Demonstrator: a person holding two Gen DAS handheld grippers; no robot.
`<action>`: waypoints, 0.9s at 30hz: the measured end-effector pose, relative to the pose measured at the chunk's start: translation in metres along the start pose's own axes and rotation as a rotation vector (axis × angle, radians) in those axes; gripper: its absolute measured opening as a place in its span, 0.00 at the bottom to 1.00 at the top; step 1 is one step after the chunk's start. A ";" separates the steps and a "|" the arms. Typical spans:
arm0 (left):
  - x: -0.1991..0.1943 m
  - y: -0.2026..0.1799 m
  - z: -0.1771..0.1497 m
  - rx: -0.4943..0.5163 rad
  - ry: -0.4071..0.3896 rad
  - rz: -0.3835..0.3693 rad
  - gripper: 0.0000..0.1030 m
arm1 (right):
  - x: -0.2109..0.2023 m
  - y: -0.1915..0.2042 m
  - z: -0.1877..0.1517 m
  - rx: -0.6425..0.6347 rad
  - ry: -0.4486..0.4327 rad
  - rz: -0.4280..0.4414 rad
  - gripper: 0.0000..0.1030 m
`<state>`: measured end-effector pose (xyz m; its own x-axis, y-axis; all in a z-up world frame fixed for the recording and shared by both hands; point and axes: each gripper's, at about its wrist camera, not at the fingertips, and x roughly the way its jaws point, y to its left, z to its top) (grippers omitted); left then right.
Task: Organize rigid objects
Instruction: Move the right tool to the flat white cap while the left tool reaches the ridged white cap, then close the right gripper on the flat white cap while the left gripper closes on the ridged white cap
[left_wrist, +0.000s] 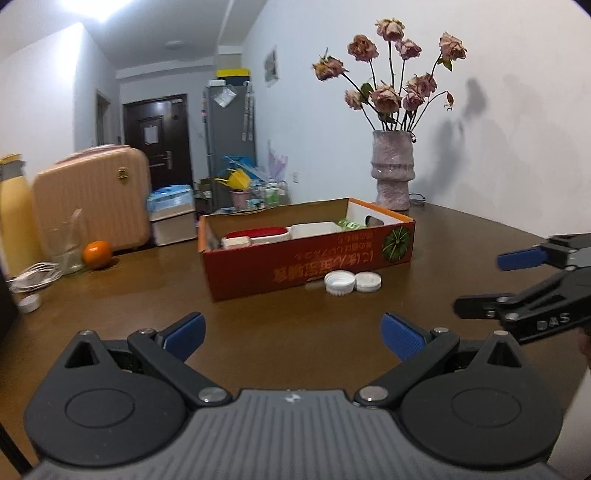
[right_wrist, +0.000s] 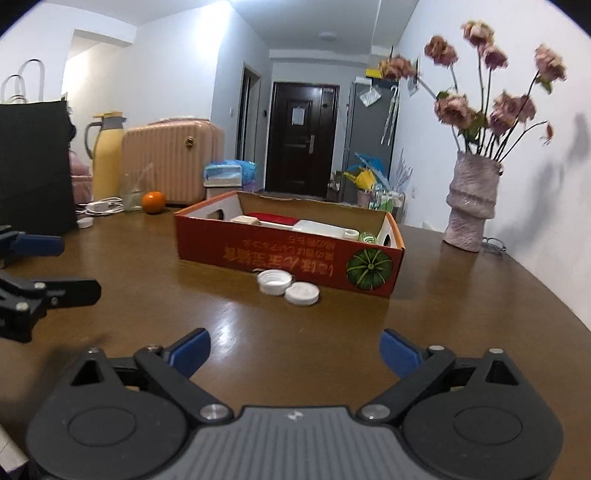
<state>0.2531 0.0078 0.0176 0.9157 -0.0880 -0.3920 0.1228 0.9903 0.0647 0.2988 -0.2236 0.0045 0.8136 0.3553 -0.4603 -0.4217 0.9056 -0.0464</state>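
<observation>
We see a red cardboard box (left_wrist: 306, 254) lying open on the brown surface (left_wrist: 258, 325), and we take it as our landmark. Inside it lie a red-topped item (left_wrist: 258, 232), a white container (left_wrist: 312, 229) beside that, and something green (left_wrist: 347, 224) toward the end nearest the vase. Just in front of the box, touching one another, sit two white caps: one ridged and open side up (left_wrist: 338, 282), the other flat side up (left_wrist: 368, 281). Beyond the box, near the wall, a pale textured vase (left_wrist: 392, 168) holds dried pink roses (left_wrist: 391, 98). Off to the other side of the box we find an orange (left_wrist: 97, 253), a clear glass (left_wrist: 66, 245), a yellow flask (left_wrist: 14, 218), a coiled white cable (left_wrist: 33, 278) and a pink suitcase (left_wrist: 96, 203). Our left tongs (left_wrist: 293, 334) hover over bare surface well short of the box, blue pads spread wide with nothing between them. Our right tongs (right_wrist: 295, 350) are likewise spread wide and hold nothing, aimed toward the caps and the box but well apart from both. From the left wrist view the right tongs also show at the edge, their pads parted; from the right wrist view the left tongs appear at the opposite edge.
</observation>
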 end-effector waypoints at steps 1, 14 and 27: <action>0.012 0.002 0.005 -0.010 0.018 -0.009 1.00 | 0.014 -0.006 0.006 0.007 0.010 0.006 0.92; 0.130 0.008 0.034 -0.014 0.148 -0.046 1.00 | 0.148 -0.034 0.046 0.030 0.139 0.125 0.71; 0.191 -0.019 0.036 -0.028 0.221 -0.129 0.85 | 0.171 -0.058 0.039 0.031 0.184 0.101 0.36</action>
<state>0.4392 -0.0313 -0.0250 0.7868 -0.1913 -0.5868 0.2198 0.9753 -0.0232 0.4779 -0.2069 -0.0369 0.6796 0.3990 -0.6156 -0.4827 0.8751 0.0342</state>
